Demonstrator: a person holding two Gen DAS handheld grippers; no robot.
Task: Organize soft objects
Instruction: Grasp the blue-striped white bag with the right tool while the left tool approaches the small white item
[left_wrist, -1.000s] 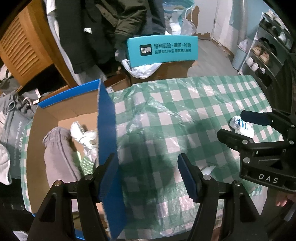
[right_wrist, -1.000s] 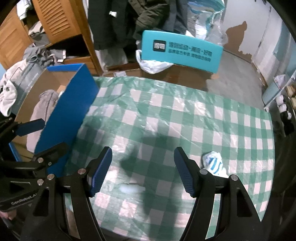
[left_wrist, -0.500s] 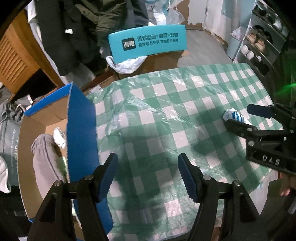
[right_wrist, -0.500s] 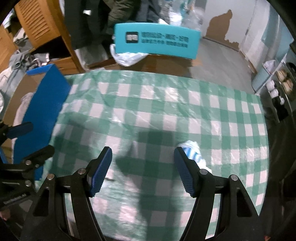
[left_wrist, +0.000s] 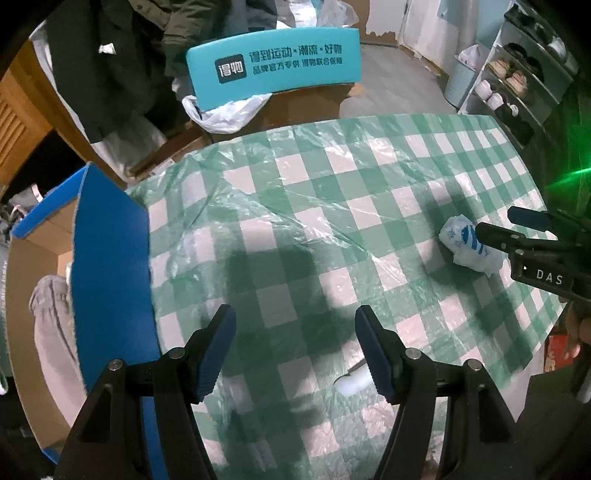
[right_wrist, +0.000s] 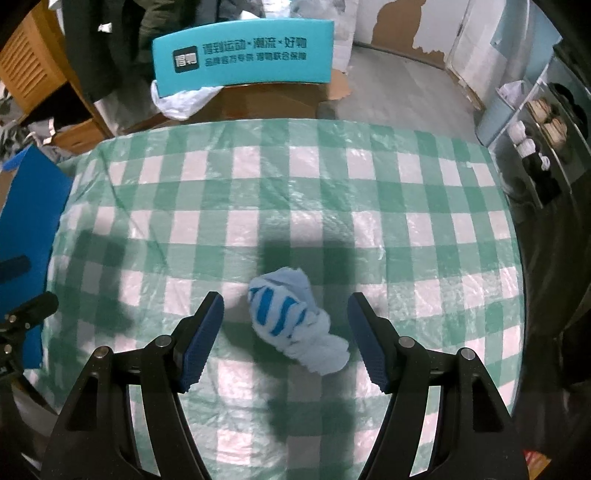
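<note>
A balled-up white sock with blue stripes (right_wrist: 293, 319) lies on the green-checked table (right_wrist: 295, 192). My right gripper (right_wrist: 286, 338) hangs open right above it, a finger on each side, pads clear of the cloth. The left wrist view shows the same sock (left_wrist: 467, 245) at the right with the right gripper (left_wrist: 517, 230) over it. My left gripper (left_wrist: 293, 349) is open over bare tablecloth beside a blue-walled cardboard box (left_wrist: 110, 280). A grey garment (left_wrist: 51, 328) lies inside the box.
A small white object (left_wrist: 354, 380) lies on the cloth by the left gripper's right finger. Behind the table stands a teal box flap with printed text (right_wrist: 243, 55), a white plastic bag (left_wrist: 225, 114), hanging dark coats and a wooden cabinet. A shoe rack (left_wrist: 517, 85) lines the right.
Both grippers have moved right across the table and come lower. The right one now straddles the sock, which earlier lay off to its right. The box has slid toward the left edge.
</note>
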